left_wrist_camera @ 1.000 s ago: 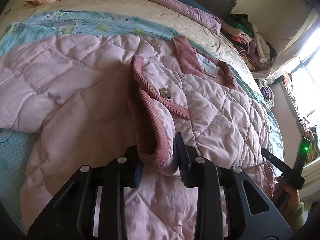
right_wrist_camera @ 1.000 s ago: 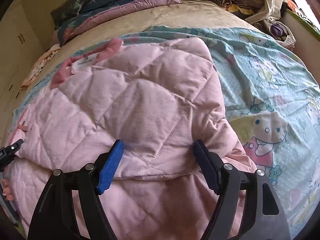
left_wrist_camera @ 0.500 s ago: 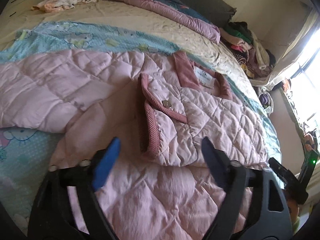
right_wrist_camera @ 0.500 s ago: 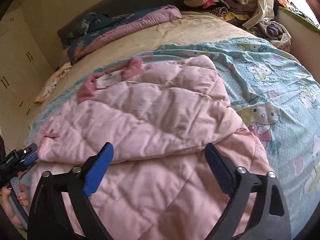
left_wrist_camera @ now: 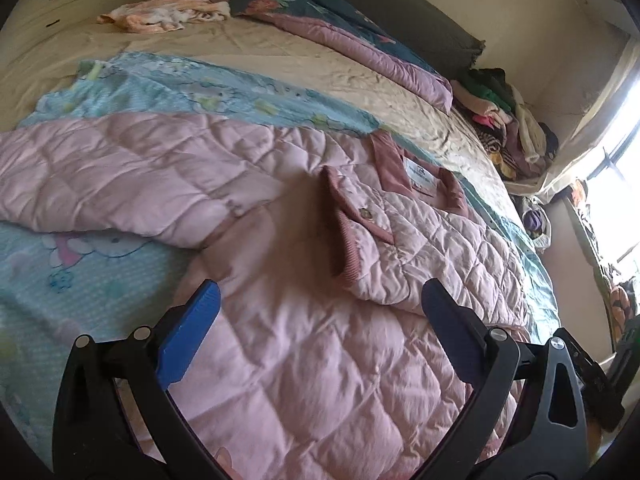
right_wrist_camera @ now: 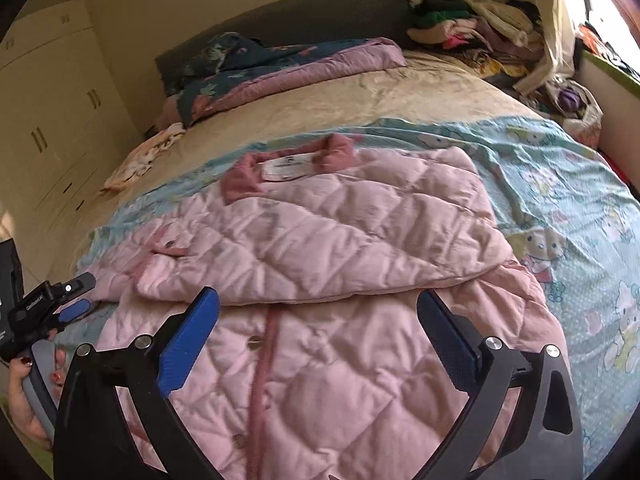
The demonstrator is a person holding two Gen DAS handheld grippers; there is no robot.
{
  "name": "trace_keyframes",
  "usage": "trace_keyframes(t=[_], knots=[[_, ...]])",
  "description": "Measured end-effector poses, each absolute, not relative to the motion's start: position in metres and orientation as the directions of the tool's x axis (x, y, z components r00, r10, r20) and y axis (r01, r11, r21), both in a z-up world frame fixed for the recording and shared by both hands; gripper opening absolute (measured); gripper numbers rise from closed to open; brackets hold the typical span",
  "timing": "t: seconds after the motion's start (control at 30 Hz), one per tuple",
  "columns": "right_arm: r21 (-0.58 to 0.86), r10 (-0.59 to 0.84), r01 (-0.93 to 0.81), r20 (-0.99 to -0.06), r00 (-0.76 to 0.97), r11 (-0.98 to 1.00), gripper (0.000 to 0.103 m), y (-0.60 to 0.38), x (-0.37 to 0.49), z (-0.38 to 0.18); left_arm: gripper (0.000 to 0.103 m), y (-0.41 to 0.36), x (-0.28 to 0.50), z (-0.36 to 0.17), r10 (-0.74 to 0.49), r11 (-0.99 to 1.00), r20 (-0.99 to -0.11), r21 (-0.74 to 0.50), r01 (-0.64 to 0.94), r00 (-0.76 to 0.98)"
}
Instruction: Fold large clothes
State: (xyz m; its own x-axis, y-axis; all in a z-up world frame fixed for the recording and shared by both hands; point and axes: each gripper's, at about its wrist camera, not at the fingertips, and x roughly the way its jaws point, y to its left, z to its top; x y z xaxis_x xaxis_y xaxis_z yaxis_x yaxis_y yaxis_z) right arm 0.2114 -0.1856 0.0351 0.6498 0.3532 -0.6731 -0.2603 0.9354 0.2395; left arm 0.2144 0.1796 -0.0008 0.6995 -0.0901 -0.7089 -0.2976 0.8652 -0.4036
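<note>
Jaws apart above quilted pink jacket (left_wrist_camera: 320, 360)

Both views low over jacket (left_wrist_camera: 304, 360)

**Around the bed**

A blue cartoon-print sheet (right_wrist_camera: 568, 184) covers the near part of the bed, over a beige cover (left_wrist_camera: 280, 60). A dark floral quilt (right_wrist_camera: 248, 76) with a mauve lining lies rolled against the grey headboard (right_wrist_camera: 304, 20). A heap of clothes (right_wrist_camera: 476, 28) sits in the corner by the window. A peach cloth (left_wrist_camera: 160, 14) lies crumpled near cream cupboards (right_wrist_camera: 52, 112).
</note>
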Motion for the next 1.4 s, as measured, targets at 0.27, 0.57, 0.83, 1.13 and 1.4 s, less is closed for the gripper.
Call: trace_keyframes(t=[0.27,0.57,0.83,1.13,1.4], knots=[[0.21,0.383,-0.33,-0.657,0.65,0.92,0.099,-0.148,0.195,0.05,0.094,0.204,0.188,0.005,-0.047,0.849,-0.697,-0.405,-0.338,0.716],[0.177,0.412,-0.401,-0.653,0.635,0.899,0.099,-0.109,0.187,0.057,0.094,0.236,0.164,0.0,-0.018,0.806,-0.693,-0.436,-0.4,0.72],[0.166,0.451,-0.467,-0.657,0.604,0.868,0.099,-0.064,0.184,0.057,0.094,0.268,0.144,-0.006,0.029,0.772,-0.698,-0.439,-0.459,0.716],[0.158,0.494,-0.544,-0.671,0.553,0.824,0.099,-0.008,0.18,0.049,0.094,0.304,0.13,-0.019,0.061,0.729,-0.707,-0.45,-0.515,0.705],[0.158,0.524,-0.604,-0.692,0.496,0.781,0.099,0.043,0.177,0.036,0.094,0.339,0.122,-0.036,0.085,0.683,-0.716,-0.465,-0.564,0.693]])
